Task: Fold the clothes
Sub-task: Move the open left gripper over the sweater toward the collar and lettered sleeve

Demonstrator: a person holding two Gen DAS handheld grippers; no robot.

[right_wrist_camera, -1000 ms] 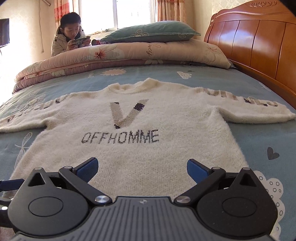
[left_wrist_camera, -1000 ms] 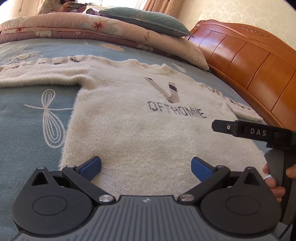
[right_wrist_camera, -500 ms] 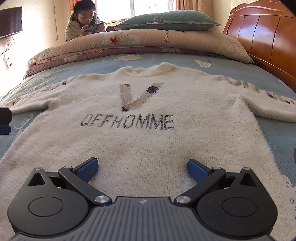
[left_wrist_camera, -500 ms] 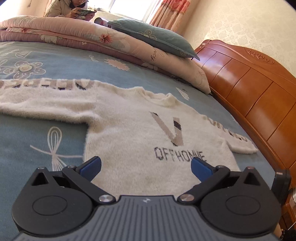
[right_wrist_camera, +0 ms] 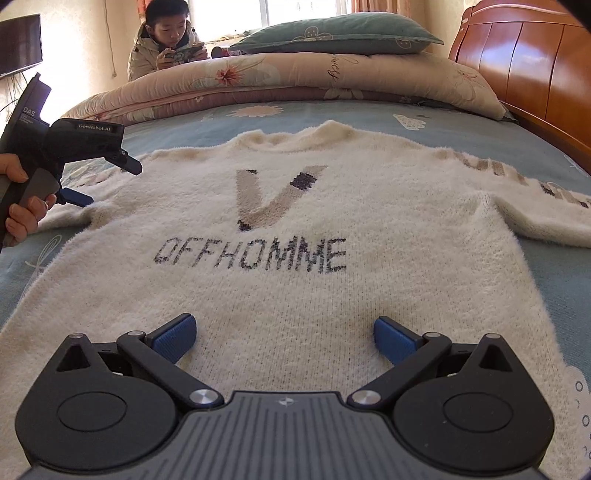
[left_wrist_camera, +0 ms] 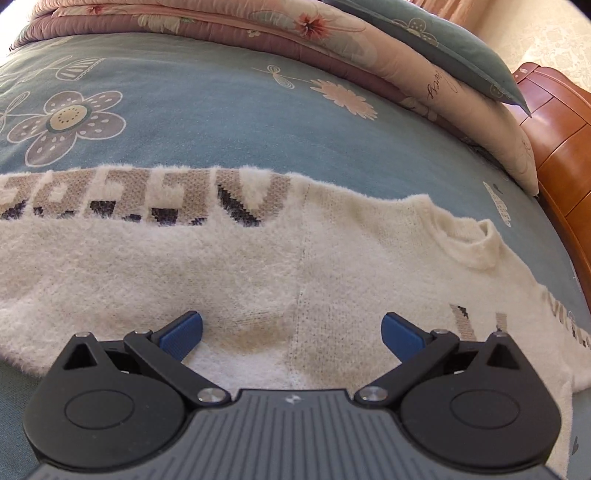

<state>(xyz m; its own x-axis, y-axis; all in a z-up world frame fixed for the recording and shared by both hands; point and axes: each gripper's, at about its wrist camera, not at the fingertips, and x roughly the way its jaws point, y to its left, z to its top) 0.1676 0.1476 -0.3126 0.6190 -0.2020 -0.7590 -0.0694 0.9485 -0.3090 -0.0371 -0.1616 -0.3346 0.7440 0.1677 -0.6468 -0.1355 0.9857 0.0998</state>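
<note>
The right gripper (right_wrist_camera: 283, 338), black with blue ribbed pads, hangs low over the near part of the fluffy cream knit sweater (right_wrist_camera: 295, 280) with its two fingers spread wide and nothing between them. The sweater lies flat and face up on the blue-grey floral bedsheet (right_wrist_camera: 546, 273), its hem nearest this camera, the dark "OFFHOMME" lettering across the middle of the chest, and a beige-and-navy "V" just beyond it. Its neckline points to the far side, and its lettered right-hand sleeve stretches out to the right across the sheet.

At the left edge of the right wrist view, a hand (right_wrist_camera: 18, 206) grips the handle of the left gripper (right_wrist_camera: 101, 182), which hovers near the sweater's left shoulder. In its own view, the left gripper (left_wrist_camera: 291, 332) is also spread wide and holds nothing; it sits just above the sweater (left_wrist_camera: 258, 266) where the left sleeve joins the body. That sleeve runs away to the left, with large beige and navy letters along its far edge, and the ribbed collar rises to the right.

Beyond the sweater, a folded pink floral quilt (right_wrist_camera: 295, 79) lies across the far side of the bed with a teal-green embroidered pillow (right_wrist_camera: 332, 35) on top. A glossy orange-brown wooden headboard (right_wrist_camera: 532, 66) stands at the far right. Behind the quilt, a person in a pale jacket (right_wrist_camera: 162, 48) holds a phone.
</note>
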